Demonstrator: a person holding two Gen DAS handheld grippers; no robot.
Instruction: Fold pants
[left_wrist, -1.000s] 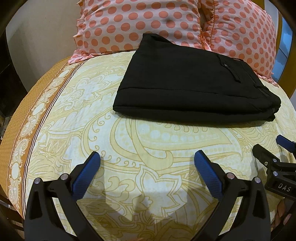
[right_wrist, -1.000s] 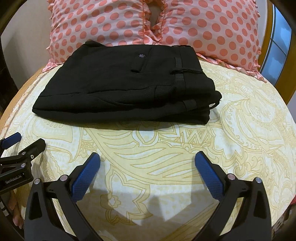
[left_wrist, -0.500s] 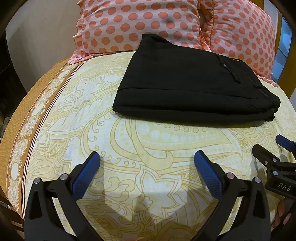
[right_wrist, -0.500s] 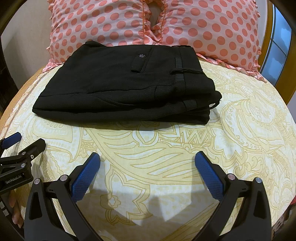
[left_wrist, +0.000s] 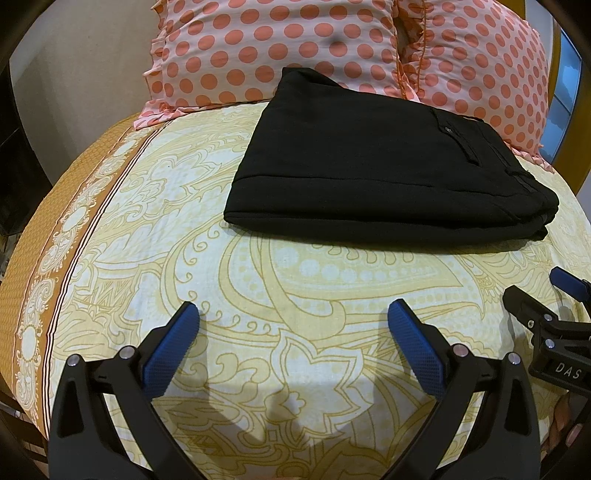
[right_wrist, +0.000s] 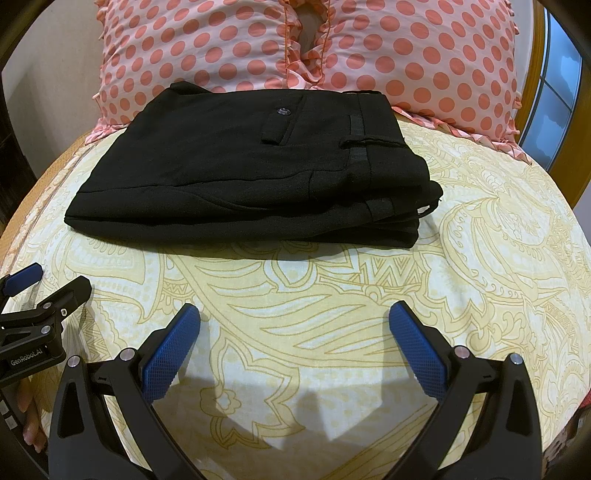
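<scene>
Lying folded into a compact rectangular stack, the black pants rest on the bed, with their far edge touching the two polka-dot pillows. In the right wrist view the pants show a buttoned back pocket and the waistband on the top layer, with the waistband end toward the window side. Several folded layers are visible along the near edge of the stack.

A yellow paisley bedsheet covers the bed; an orange patterned border runs along the side away from the window.

The left gripper hovers over the sheet on the near side of the pants, well apart from them, jaws released and holding nothing. The right gripper sits likewise on the near side of the pants, jaws spread wide and empty. Each gripper appears at the edge of the other's view, just beside it.
</scene>
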